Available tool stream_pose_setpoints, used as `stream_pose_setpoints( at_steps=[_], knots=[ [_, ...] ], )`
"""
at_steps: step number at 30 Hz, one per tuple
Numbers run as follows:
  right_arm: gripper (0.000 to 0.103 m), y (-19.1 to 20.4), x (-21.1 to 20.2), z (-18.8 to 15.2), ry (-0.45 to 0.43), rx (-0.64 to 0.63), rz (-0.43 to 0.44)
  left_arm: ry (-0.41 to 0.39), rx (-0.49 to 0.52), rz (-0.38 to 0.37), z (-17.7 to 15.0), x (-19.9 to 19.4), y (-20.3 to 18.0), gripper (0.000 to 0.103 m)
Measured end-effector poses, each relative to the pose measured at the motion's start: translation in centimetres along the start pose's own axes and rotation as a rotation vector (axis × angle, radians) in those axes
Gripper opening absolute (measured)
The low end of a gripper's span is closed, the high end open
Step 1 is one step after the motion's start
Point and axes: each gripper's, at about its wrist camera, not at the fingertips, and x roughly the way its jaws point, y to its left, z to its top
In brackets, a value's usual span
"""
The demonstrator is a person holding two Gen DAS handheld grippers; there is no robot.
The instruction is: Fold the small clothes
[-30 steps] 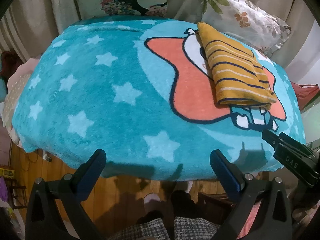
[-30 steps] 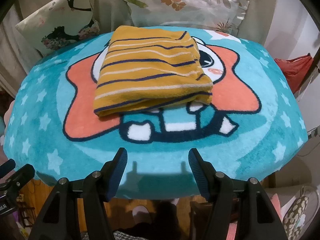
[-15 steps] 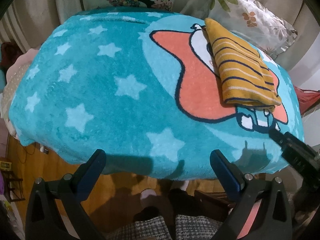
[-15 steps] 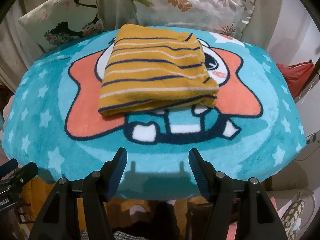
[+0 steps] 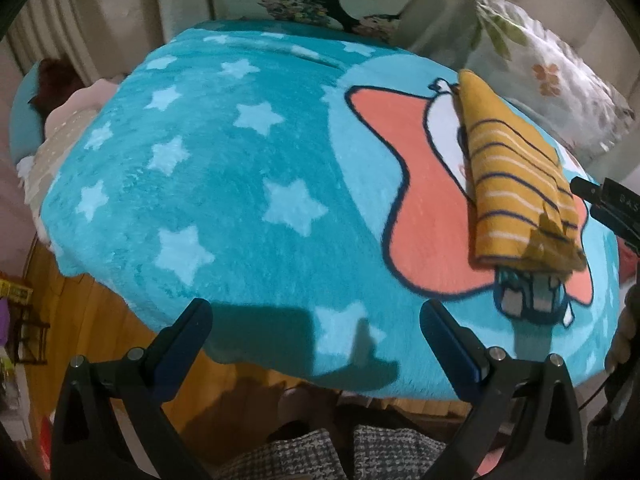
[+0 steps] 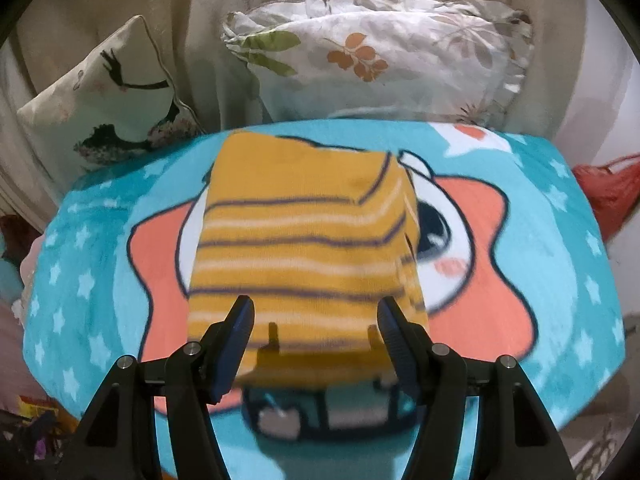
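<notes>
The folded mustard striped garment (image 6: pixel 304 256) lies on the teal star blanket (image 5: pixel 224 184), long axis running from the near edge toward the pillows (image 6: pixel 384 56). The right gripper (image 6: pixel 314 320) hovers over its near end, jaws closing, not gripping. The left gripper (image 5: pixel 316 320) gapes empty.

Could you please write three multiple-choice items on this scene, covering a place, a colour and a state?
1. Where does the folded garment lie?
A. on the star-print blanket
B. on the wooden floor
C. on the leaf-print pillow

2. What is the garment's main colour?
A. red
B. mustard yellow
C. grey

3. How is the left claw?
A. shut on the garment
B. shut on the blanket
C. open, holding nothing

Answers: 1 A, it rests on the blanket's orange star figure; 2 B, yellow with dark and white stripes; 3 C, its jaws stand apart over bare blanket.
</notes>
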Motion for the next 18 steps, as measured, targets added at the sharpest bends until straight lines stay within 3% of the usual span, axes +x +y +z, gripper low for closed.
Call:
stream_pose_setpoints(
  at_steps=[2,6,10,14,18],
  knots=[
    [0.056,0.1,1.3,1.3,0.007,-0.026,0.035,0.001,-0.021,0.011,0.4,0.1,-0.6,0.103],
    [0.056,-0.4,4.9,3.8,0.044,-0.046,0.044,0.001,-0.037,0.03,0.9,0.5,-2.3,0.103],
    [0.056,-2.5,9.3,5.0,0.135,-0.021,0.027,0.011,-0.04,0.051,1.2,1.0,-4.0,0.103],
    [0.057,-3.2,8.6,5.7,0.13,-0.033,0.062,0.022,-0.047,0.074,1.5,1.5,-5.4,0.103],
    [0.057,-1.8,5.9,6.7,0.054,-0.086,0.137,0.026,-0.048,0.099,1.5,1.6,-6.3,0.103]
  ],
)
